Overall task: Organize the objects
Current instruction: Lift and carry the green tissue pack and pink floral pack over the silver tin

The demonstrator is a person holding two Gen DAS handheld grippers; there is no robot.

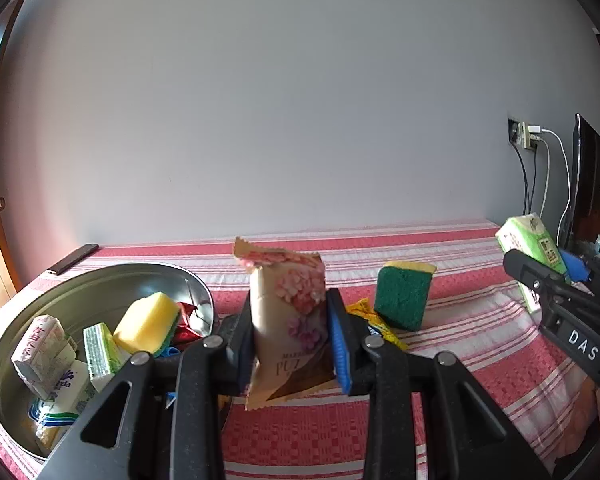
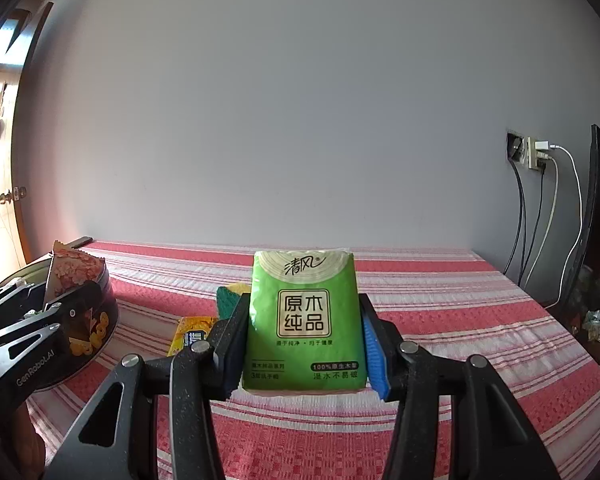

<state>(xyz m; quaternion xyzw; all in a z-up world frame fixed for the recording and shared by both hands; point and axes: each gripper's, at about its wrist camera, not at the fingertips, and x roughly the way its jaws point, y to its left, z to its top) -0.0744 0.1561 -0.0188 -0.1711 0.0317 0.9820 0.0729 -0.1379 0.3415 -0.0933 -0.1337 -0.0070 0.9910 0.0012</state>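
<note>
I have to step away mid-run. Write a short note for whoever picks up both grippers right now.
Left gripper: shut on the pink snack packet, beside the tin.
Right gripper: shut on the green tissue pack, above the striped cloth.
Done: a yellow sponge, wafer pack and several small packs already lie in the tin.
Left: drop both held items in, presumably, then the green sponge and yellow sachet on the cloth.

Red-and-white striped cloth (image 2: 440, 320), green tissue pack (image 2: 304, 320), pink-flowered beige packet (image 1: 292, 320), green-and-yellow sponge (image 1: 402, 296)
</note>
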